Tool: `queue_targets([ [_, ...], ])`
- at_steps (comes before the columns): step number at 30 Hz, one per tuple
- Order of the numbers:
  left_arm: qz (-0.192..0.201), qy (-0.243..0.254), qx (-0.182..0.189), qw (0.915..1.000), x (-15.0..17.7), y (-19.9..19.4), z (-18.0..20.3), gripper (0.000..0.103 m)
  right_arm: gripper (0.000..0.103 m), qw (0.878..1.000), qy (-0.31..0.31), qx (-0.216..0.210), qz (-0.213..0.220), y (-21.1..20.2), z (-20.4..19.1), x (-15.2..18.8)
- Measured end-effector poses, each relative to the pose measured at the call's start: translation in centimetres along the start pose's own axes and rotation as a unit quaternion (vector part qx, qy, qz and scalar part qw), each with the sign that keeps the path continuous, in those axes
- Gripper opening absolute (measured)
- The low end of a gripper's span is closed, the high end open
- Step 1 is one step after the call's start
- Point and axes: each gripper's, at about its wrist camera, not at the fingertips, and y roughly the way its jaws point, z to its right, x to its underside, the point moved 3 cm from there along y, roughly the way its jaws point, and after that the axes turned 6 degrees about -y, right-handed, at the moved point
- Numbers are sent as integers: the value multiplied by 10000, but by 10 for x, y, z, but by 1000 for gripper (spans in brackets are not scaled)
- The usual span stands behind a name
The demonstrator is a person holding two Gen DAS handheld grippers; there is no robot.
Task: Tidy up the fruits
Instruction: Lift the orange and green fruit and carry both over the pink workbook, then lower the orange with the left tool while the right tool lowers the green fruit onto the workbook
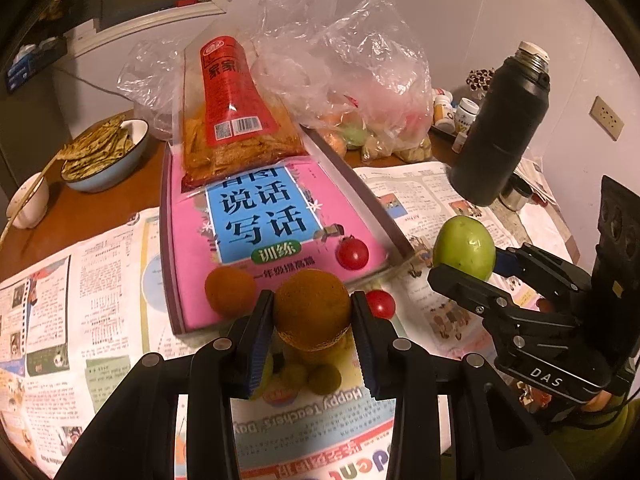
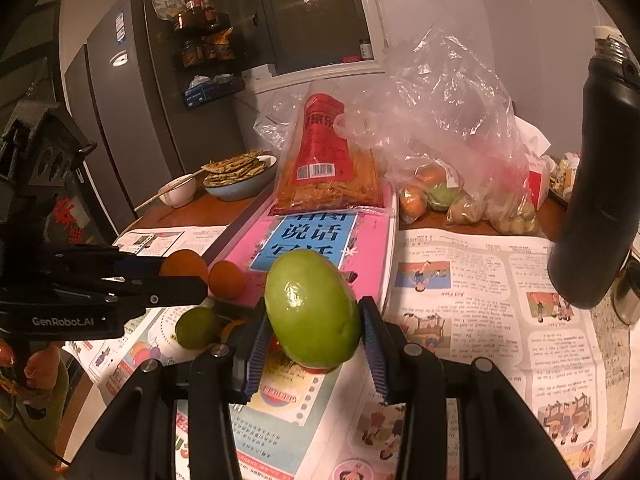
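Two fruits are up off the tabletop [image 1: 100,216] at once: left gripper [image 1: 312,312] clamps an orange [image 1: 312,312], right gripper [image 2: 314,312] clamps a green fruit [image 2: 312,308], jaws partly closed w/ pads on both sides of each. Step looks like carry after pickup. Loose ones wait below: second orange [image 1: 230,290], cherry tomatoes [image 1: 352,253] on the pink book [image 1: 280,220] & newspaper. Next, prob. pick a drop spot, lower gently, then release; dest. unclear.
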Motion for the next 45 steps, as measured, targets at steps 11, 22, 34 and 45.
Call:
queue_targets([
  [11, -148, -55, -17, 9999, -11, 31, -5, 39, 44, 9999, 53, 105, 45, 13, 11, -15],
  [22, -356, -101, -45, 9993, -17, 61, -12, 39, 44, 9998, 66, 163, -116, 39, 22, -23],
  [34, -540, -21, -122, 9985, -17, 88, -14, 39, 43, 9993, 60, 120, -353, 75, 27, -29],
  [45, -607, 76, -128, 9980, -15, 96, -10, 39, 43, 9989, 29, 150, -442, 95, 28, -40],
])
